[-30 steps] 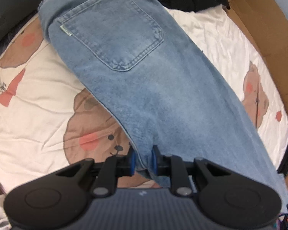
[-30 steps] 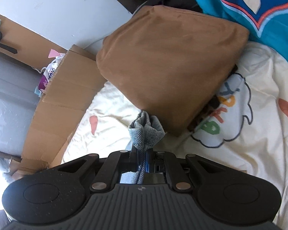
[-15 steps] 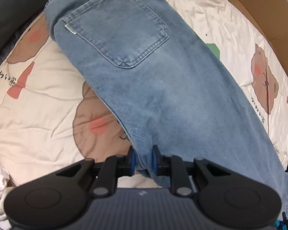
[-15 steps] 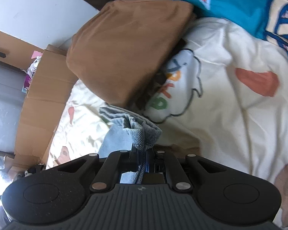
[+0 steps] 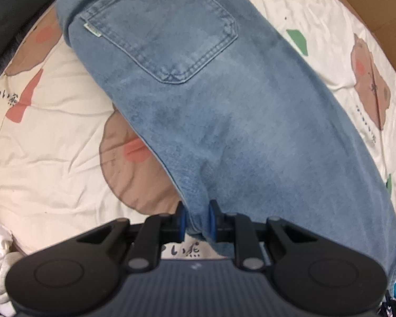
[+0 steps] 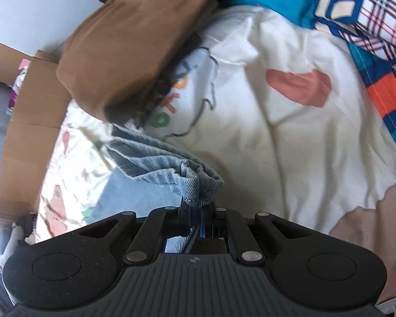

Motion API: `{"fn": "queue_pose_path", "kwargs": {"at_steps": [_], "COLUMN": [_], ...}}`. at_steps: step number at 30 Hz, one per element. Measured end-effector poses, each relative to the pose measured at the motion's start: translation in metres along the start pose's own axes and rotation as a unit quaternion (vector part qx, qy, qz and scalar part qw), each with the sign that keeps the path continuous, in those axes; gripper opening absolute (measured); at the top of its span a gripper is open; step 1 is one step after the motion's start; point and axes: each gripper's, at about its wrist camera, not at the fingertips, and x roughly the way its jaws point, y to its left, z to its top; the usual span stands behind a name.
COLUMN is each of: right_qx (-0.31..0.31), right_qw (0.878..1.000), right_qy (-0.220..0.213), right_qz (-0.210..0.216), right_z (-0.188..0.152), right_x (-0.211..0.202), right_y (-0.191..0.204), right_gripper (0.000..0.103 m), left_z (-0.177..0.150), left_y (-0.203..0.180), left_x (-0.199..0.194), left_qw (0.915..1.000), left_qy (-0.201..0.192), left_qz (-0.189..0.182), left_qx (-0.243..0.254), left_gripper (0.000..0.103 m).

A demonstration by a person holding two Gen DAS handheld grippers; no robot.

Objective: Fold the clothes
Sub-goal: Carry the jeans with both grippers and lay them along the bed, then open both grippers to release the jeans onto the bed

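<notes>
My left claw pinches the jeans at a folded edge; they stretch lengthwise across the bed, waistband at the far end. My right claw is clamped on their hem.

Ahead and to the left of your left gripper, the cream bedsheet carries Japanese lettering, "わい" and a character like "熊". Similar print shows just behind its fingers. The small tag on the jeans pocket is unreadable. Ahead of your right gripper, coloured sheet letters are blurred.
</notes>
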Motion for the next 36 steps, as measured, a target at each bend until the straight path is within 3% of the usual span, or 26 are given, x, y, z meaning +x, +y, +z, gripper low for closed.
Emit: {"fn": "queue_pose_path", "kwargs": {"at_steps": [10,11,13,15,18,24,31,36], "right_qx": [0.036,0.044,0.06,0.043,0.008,-0.046,-0.085,-0.113], "right_qw": [0.999,0.998,0.997,0.997,0.996,0.997,0.994,0.991], "right_qy": [0.022,0.027,0.038,0.039,0.034,0.004,-0.012,-0.023], "right_qz": [-0.028,-0.031,-0.043,-0.057,-0.077,-0.062,-0.061,-0.063], "right_z": [-0.004,-0.004,-0.002,-0.002,0.001,0.009,0.018,0.021], "right_x": [0.039,0.042,0.044,0.039,0.024,0.002,0.012,0.022], "right_y": [-0.027,-0.03,-0.036,-0.033,-0.025,-0.005,0.021,0.037], "right_gripper": [0.006,0.007,0.019,0.032,0.04,0.043,0.043,0.043], "left_z": [0.018,0.02,0.025,0.03,0.038,0.06,0.073,0.088], "left_y": [-0.001,-0.001,-0.002,-0.004,-0.005,-0.006,-0.01,-0.023], "left_x": [0.029,0.032,0.037,0.036,0.027,-0.002,-0.031,-0.027], "left_qw": [0.9997,0.9996,0.9992,0.9987,0.9978,0.9965,0.9963,0.9942], "left_qy": [0.014,0.018,0.026,0.033,0.039,0.04,0.002,-0.027], "left_qz": [0.016,0.02,0.025,0.031,0.038,0.036,0.031,0.042], "left_qx": [0.012,0.013,0.016,0.025,0.039,0.064,0.081,0.095], "left_gripper": [0.018,0.019,0.022,0.029,0.038,0.043,0.047,0.049]}}
